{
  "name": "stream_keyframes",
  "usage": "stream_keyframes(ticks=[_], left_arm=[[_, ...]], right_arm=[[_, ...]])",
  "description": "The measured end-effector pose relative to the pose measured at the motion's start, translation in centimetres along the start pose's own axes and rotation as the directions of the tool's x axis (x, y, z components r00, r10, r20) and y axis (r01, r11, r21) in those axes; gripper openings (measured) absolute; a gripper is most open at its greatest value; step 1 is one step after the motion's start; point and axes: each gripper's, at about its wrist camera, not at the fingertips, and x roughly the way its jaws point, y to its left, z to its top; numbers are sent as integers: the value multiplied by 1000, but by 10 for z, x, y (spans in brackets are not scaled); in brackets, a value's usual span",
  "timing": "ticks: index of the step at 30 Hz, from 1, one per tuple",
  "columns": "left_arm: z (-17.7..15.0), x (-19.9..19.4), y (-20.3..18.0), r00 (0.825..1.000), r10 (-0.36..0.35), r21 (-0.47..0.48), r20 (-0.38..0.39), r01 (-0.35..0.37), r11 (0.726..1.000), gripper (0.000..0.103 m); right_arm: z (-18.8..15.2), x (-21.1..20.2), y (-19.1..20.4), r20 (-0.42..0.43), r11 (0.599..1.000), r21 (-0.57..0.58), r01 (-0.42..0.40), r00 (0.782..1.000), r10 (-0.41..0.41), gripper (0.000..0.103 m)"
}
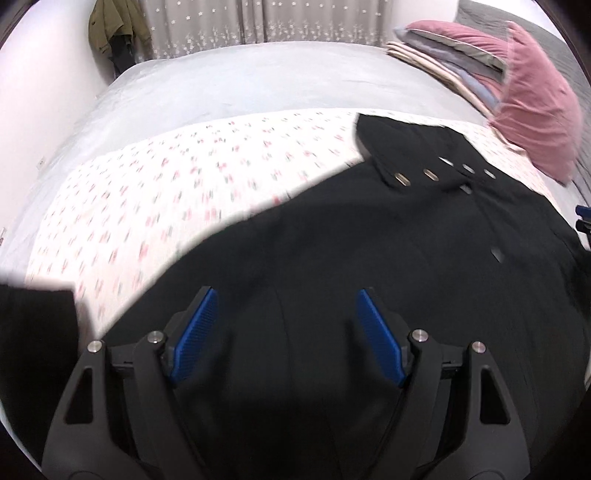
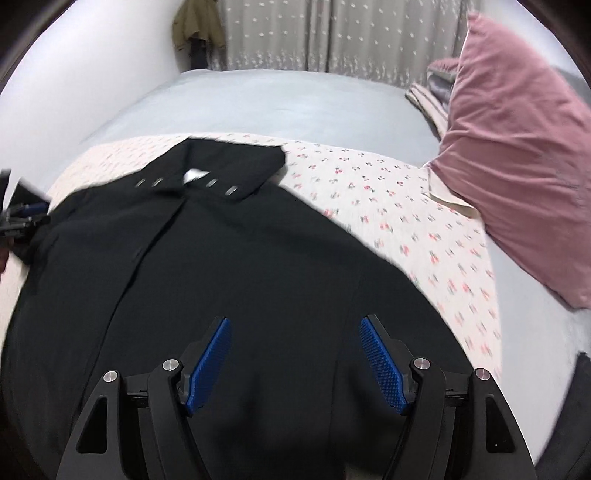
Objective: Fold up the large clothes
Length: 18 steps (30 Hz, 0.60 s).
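A black coat [image 1: 332, 258] lies spread front-up on a flowered sheet [image 1: 166, 177] that covers the near part of the bed [image 1: 229, 81]; the far part of the bed shows a plain pale grey cover. The coat's collar [image 2: 229, 162] points toward the far end, with a row of metal eyelets [image 2: 212, 182] across it and a white label visible at the neck. The front closure runs down the middle of the garment. The left gripper [image 1: 286, 314] hangs over the lower part of the coat with its blue-padded fingers [image 1: 194, 332] spread wide and nothing between them. The right gripper [image 2: 295, 343] hangs likewise over the coat, fingers [image 2: 382, 363] parted and holding nothing. In the right wrist view, the left tool appears at the far left edge beside the coat's sleeve; whether it touches the cloth cannot be told. A pink pillow [image 2: 517, 155] rests at the right side of the bed, partly on the flowered sheet. Behind the pillow sits a stack of folded bedding [image 1: 443, 59] in cream, blue and pink layers. No open container is in view; the folded stack is the only grouping of stored items. A patterned curtain [image 2: 351, 33] hangs behind the bed, and an olive jacket [image 1: 114, 29] hangs near the wall to its left.
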Motion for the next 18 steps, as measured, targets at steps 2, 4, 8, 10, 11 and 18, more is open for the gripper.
stream_keyframes(ticks=[2,4,8,10,11,18], left_arm=[[20,23,4,1000,4,-7,1,-4,1000,78],[38,48,5,1000,-25,-24,0,25,999,78],[51,87,0,995,-102,-37,-20,101,994,78],[56,105,-5,992,-114,-19,-53,113,993,78],[58,112,-6,990,-121,-19,-71,120,993,78],[54,106,-27,978,-200,22,-54,201,979,55]], right_arm=[[25,31,-11,-3,999,38,-30,1000,30,73],[42,60,-17,-15,998,48,-47,999,48,73],[66,111,-20,-35,998,41,-53,998,55,73],[75,132,-24,-36,997,48,-64,997,66,73],[79,143,-27,-35,996,62,-65,997,68,73],[79,174,-30,15,985,115,-132,991,131,72]])
